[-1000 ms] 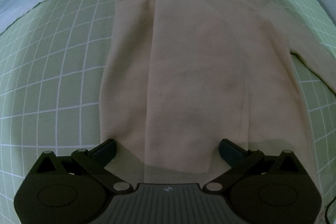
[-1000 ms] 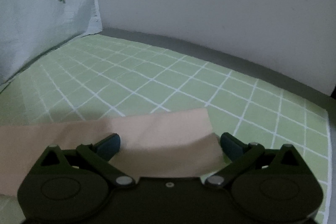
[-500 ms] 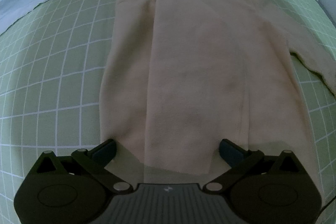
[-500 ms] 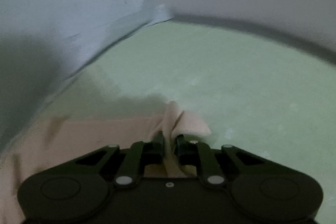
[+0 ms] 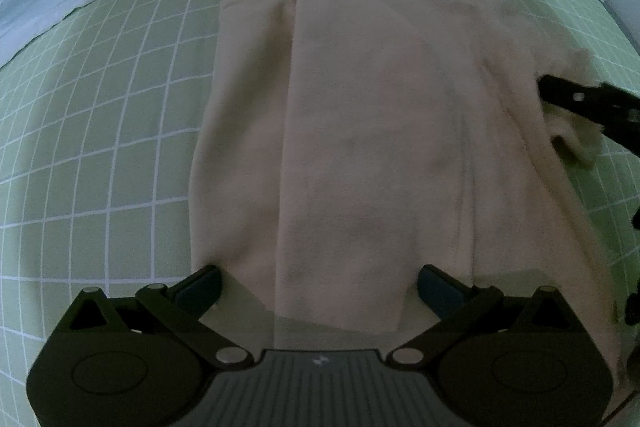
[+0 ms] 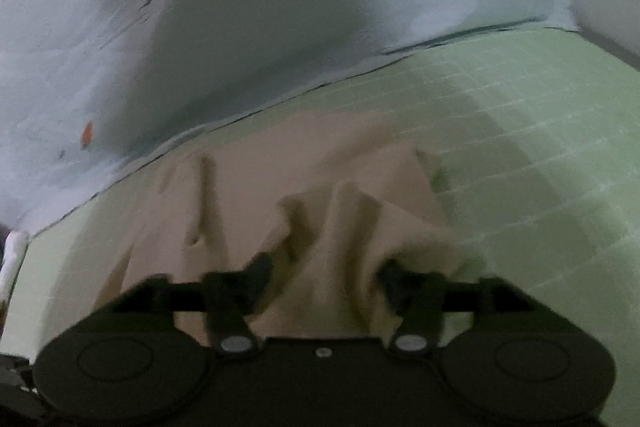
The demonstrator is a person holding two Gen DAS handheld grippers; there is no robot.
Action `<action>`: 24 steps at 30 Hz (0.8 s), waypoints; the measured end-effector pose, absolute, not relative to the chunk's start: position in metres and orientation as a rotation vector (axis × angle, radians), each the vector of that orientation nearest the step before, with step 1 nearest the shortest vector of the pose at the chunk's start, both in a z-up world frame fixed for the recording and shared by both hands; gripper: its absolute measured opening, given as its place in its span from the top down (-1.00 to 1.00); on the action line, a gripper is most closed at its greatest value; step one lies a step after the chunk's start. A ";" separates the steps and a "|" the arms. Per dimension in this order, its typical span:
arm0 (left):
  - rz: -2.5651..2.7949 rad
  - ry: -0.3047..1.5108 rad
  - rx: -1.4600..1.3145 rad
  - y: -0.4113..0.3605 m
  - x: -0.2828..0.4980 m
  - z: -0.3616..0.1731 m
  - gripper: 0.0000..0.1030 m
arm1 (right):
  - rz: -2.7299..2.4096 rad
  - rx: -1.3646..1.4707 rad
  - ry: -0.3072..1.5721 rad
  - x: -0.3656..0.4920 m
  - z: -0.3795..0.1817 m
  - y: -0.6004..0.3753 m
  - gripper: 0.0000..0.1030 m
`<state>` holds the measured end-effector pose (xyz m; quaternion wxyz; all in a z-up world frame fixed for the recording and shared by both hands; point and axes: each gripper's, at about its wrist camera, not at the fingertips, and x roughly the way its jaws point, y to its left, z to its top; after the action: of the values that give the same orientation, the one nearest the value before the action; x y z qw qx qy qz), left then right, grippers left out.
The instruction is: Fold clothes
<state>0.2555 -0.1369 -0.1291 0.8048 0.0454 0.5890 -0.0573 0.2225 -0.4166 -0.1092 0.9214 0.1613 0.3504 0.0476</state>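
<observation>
Garment under inspection: a pale peach long-sleeved knit top [image 5: 372, 131], lying flat on the green sheet with a white grid [image 5: 104, 131], one sleeve already folded lengthwise over its left part. The left gripper [image 5: 318, 285] hovers at the near hem with jaws spread wide, gripping nothing, and has held that position for the past second. The change is on the right side. One second ago the right gripper [image 6: 326, 267] stood open over the flat sleeve end; half a second ago it had shut on it; now the jaws appear parted again with bunched cloth rising between them, though blur prevents a firm verdict on whether they still pinch it. The sleeve end [image 5: 576, 143], previously stretched out to the right, now sits crumpled against the right edge of the body, with the right gripper visible beside it in the left view. Judgement: the right sleeve is being brought inward; that fold is under way, not yet laid flat. A pale blue carrot-print cloth [image 6: 200, 27] borders the far side
</observation>
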 end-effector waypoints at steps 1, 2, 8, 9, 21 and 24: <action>-0.119 1.261 0.094 -0.137 0.256 -0.129 -1.00 | 0.077 0.336 0.714 0.218 -0.107 -0.422 -0.49; -0.114 1.260 0.089 -0.137 0.250 -0.129 -1.00 | 0.046 0.328 0.698 0.213 -0.105 -0.429 -0.64; -0.125 1.203 0.059 -0.151 0.236 -0.116 -0.99 | -0.170 0.216 0.651 0.182 -0.107 -0.463 -0.96; -0.139 1.176 0.068 -0.156 0.235 -0.110 -0.99 | -0.205 0.205 0.656 0.180 -0.109 -0.467 -0.96; -0.420 1.008 0.204 -0.235 0.239 -0.074 -0.18 | -0.451 0.244 0.697 0.161 -0.127 -0.518 -0.97; -0.472 1.010 0.210 -0.258 0.249 -0.080 0.39 | -0.466 0.263 0.717 0.160 -0.134 -0.524 -0.99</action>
<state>0.2491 -0.2579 -0.0795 0.8434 0.0997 0.4782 -0.2236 0.1604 -0.5239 -0.1336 0.9017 0.1272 0.3464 -0.2253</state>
